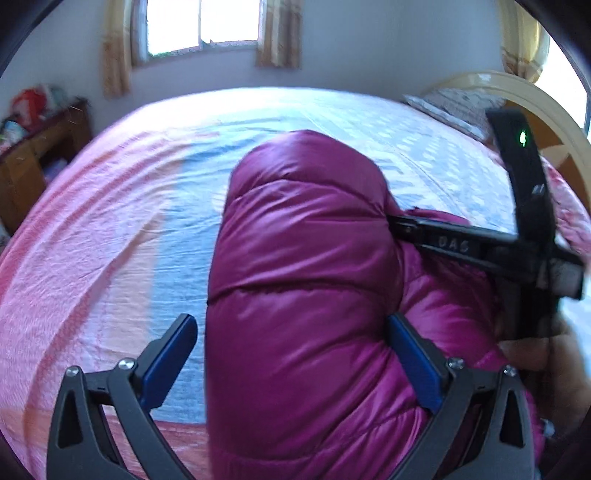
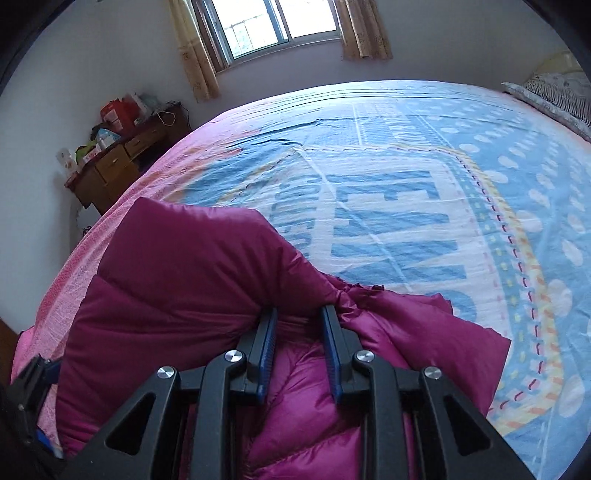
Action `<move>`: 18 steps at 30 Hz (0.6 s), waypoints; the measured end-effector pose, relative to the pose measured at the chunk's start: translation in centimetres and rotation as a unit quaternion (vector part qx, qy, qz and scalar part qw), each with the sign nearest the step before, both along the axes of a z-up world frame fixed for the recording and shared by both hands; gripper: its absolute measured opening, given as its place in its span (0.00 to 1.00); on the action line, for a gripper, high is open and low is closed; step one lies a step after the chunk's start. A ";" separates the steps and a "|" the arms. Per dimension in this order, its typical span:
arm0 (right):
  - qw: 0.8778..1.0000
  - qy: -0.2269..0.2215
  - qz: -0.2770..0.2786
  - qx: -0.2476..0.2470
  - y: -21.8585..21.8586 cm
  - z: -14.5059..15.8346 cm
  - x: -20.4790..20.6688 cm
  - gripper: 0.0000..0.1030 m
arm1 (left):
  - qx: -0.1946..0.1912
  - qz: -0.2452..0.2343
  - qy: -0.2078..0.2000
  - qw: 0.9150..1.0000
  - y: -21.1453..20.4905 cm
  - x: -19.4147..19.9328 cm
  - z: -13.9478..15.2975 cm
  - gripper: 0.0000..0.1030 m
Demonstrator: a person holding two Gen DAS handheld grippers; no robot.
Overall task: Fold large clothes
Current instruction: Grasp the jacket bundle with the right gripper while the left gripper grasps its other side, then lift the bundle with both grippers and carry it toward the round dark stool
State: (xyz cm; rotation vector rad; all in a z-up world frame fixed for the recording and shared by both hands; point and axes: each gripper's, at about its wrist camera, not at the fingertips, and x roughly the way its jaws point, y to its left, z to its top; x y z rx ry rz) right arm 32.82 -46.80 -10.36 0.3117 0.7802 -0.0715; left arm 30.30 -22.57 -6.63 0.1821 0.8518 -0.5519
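We see the right gripper (image 2: 299,317) with its two blue-padded jaws drawn close together, leaving only a narrow gap, and a gathered fold of the magenta down jacket (image 2: 192,280) sits in that gap near the fingertips. The fabric bunches and puckers just beyond the right finger, so the cloth looks pinched there, though we cannot be sure how firmly the pads press. Below the jaws, a quilted panel of the jacket runs back towards the camera. To the left of the claw a broad puffed section of the jacket rises in a hump, and to the right a flatter flap lies spread on the bed sheet (image 2: 424,206), which carries large blue lettering and dots. Beyond the claw the sheet stretches away to the far wall and the window (image 2: 275,26), with a wooden dresser (image 2: 118,166) off to the far left.

From the left wrist view, we see the left gripper (image 1: 291,354) standing wide open. A thick roll of the jacket (image 1: 303,258) fills most of the space between its fingers; the right pad lies against the fabric while the left pad stands clear of it over the sheet (image 1: 110,221). To the right of this claw the right gripper (image 1: 454,242) reaches into the jacket's side.
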 end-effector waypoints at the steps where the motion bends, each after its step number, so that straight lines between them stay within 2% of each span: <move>1: 1.000 -0.003 0.000 0.003 -0.3 -0.2 0.0 0.24 | -0.005 -0.001 -0.002 1.000 0.4 0.5 1.1 1.00; 4: 1.000 -0.007 0.001 0.012 -0.7 -0.4 0.2 0.24 | -0.003 0.019 -0.061 0.998 0.7 1.8 4.5 1.00; 6: 1.000 -0.010 0.002 0.018 -0.9 -0.4 0.1 0.24 | 0.019 0.034 -0.070 0.997 -0.7 4.0 5.4 1.00; 8: 1.000 -0.012 0.002 0.024 -1.0 -0.4 0.1 0.24 | 0.040 0.048 -0.061 0.996 -2.1 6.3 4.8 1.00; 12: 0.999 -0.014 0.002 0.029 -1.2 -0.5 -0.1 0.24 | 0.081 0.079 -0.028 0.993 -2.9 10.2 0.4 1.00; 13: 0.999 -0.016 0.003 0.034 -1.2 -0.5 -0.1 0.24 | 0.076 0.079 -0.018 0.994 -2.6 10.5 -0.5 1.00; 17: 0.997 -0.024 0.008 0.067 -2.0 -0.8 0.0 0.24 | 0.012 0.081 0.018 0.996 -0.5 11.5 -2.6 1.00; 18: 0.997 -0.026 0.010 0.074 -2.2 -0.9 0.0 0.24 | 0.010 0.085 0.021 0.996 -0.4 11.5 -2.9 1.00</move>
